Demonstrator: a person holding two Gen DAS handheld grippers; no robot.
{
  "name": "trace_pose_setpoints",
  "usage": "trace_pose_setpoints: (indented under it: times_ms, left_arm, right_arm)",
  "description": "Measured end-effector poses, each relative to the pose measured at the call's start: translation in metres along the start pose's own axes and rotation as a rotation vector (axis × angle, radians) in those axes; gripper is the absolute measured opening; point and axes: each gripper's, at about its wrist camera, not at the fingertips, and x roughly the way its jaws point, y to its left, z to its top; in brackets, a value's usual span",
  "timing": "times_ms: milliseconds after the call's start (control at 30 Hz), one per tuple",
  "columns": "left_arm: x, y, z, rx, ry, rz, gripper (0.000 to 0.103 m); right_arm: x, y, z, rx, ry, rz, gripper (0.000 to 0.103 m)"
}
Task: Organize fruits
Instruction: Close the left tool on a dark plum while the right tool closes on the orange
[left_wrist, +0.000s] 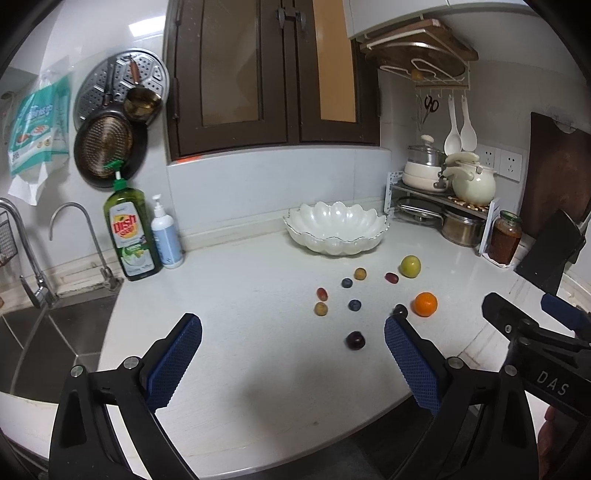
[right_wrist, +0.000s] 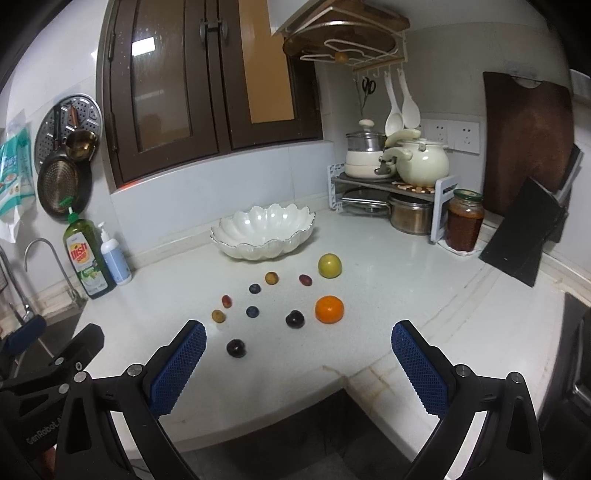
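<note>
Nothing has gone into the white scalloped bowl (right_wrist: 264, 230) yet — it sits empty near the back of the countertop (right_wrist: 388, 295), and every fruit lies loose on the surface in front of it. Nearest the bowl are the green apple (right_wrist: 329, 265), a small yellow-brown fruit (right_wrist: 271, 277), a red grape (right_wrist: 305, 279) and a blueberry (right_wrist: 255, 288). Closer in lie the orange (right_wrist: 329, 309), a dark plum (right_wrist: 295, 319) just beside it, a second blueberry (right_wrist: 252, 311), another red grape (right_wrist: 226, 301), another small yellow-brown fruit (right_wrist: 218, 316), and a second dark plum (right_wrist: 236, 348) nearest the counter's front edge. That makes ten pieces, all apart from the bowl, so the whole job appears to remain, assuming the bowl is where they belong. The left gripper (left_wrist: 293, 362) hovers over the counter's near edge with its blue-padded fingers spread wide and nothing between them; the right gripper (right_wrist: 299, 365) is likewise spread wide and empty, hanging above the front of the counter. Neither touches any fruit. The nearest plum looks the likeliest first pick — it lies closest to both grippers — though that is only a guess.
</note>
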Motion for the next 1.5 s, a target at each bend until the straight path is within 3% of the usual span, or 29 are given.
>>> trace_pose_setpoints:
  times_ms: [300, 633, 833, 1000, 1267, 1500]
  left_arm:
    - [0.051, -0.037, 0.008, -0.035, 0.074, 0.035, 0.096]
    - [0.102, -0.072, -0.004, -0.086, 0.192, 0.090, 0.086]
    - [0.131, -0.079, -0.011, -0.131, 0.271, 0.097, 0.077]
    - [0.156, -0.087, -0.019, -0.130, 0.313, 0.092, 0.075]
    - [0.189, -0.089, -0.034, -0.169, 0.416, 0.088, 0.064]
    - [0.203, -0.092, -0.041, -0.170, 0.455, 0.085, 0.057]
  right_arm:
    - [0.069, -0.036, 0.020, -0.014, 0.071, 0.032, 0.102]
    - [0.131, -0.059, 0.018, -0.040, 0.178, 0.112, 0.095]
    - [0.160, -0.067, 0.016, -0.047, 0.229, 0.119, 0.091]
    - [0.187, -0.067, 0.014, -0.056, 0.281, 0.134, 0.079]
    - [0.221, -0.068, 0.005, -0.044, 0.342, 0.139, 0.075]
    - [0.239, -0.066, -0.001, -0.028, 0.388, 0.163, 0.070]
